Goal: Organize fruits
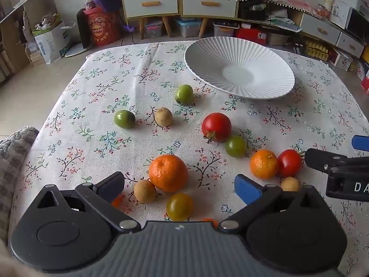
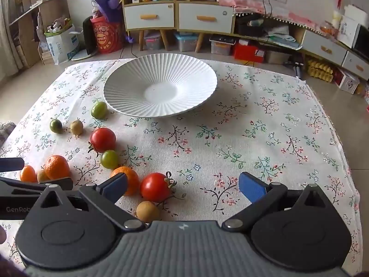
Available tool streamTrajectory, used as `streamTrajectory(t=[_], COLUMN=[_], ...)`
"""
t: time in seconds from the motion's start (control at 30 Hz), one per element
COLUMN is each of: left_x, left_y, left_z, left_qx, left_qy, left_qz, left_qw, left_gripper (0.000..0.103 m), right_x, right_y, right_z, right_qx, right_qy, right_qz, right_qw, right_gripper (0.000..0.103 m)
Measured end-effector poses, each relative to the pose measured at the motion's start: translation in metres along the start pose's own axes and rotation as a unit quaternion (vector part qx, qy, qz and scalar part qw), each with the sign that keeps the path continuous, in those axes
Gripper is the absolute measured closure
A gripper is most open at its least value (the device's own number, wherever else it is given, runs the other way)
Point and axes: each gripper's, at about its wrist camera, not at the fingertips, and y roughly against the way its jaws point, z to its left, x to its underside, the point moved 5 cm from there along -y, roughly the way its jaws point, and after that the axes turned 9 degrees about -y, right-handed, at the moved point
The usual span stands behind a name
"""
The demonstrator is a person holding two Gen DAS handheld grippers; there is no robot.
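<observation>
A white ribbed plate (image 1: 239, 71) (image 2: 161, 90) stands bare at the far side of the floral tablecloth (image 2: 253, 138). Fruit lies loose in front of it. My left gripper (image 1: 179, 186) is open above a large mandarin (image 1: 168, 173), a longan (image 1: 144, 191) and a yellow-green tomato (image 1: 180, 206), touching none. My right gripper (image 2: 183, 184) is open too. A red tomato (image 2: 156, 187) sits between its fingers, untouched. A smaller mandarin (image 2: 126, 181) is partly hidden behind its left finger, and a longan (image 2: 147, 211) lies just below.
Farther out lie a big red tomato (image 1: 216, 127), several green tomatoes (image 1: 183, 94) and another longan (image 1: 163, 116). A grey cushion (image 1: 13, 152) touches the table's left edge. Cabinets and storage boxes stand on the floor beyond the far edge.
</observation>
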Motion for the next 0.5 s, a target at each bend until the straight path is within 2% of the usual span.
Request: streamTrajectory(t=[0.4,0.43,0.5], left_x=[0.0002,0.0005,0.0007], left_y=[0.0025,0.0027,0.0028], left_z=[0.0006,0.0007,0.0001], left_qx=[0.004,0.004,0.005], left_qy=[0.000,0.000,-0.001], left_qz=[-0.001,-0.001,-0.001], left_qw=[1.0000,1.0000,1.0000], left_gripper=[0.004,0.004,0.004], right_x=[-0.0021,0.0001,0.0004], right_y=[0.0095,0.0011,0.0015], right_z=[-0.0053,-0.0007,-0.0003], right_qx=[-0.002,0.001,0.001], right_qy=[0.002,0.001,0.001], right_qz=[-0.007,0.008,0.007], right_qw=[1.000,1.000,1.000], right_gripper=[0.000,0.000,0.000])
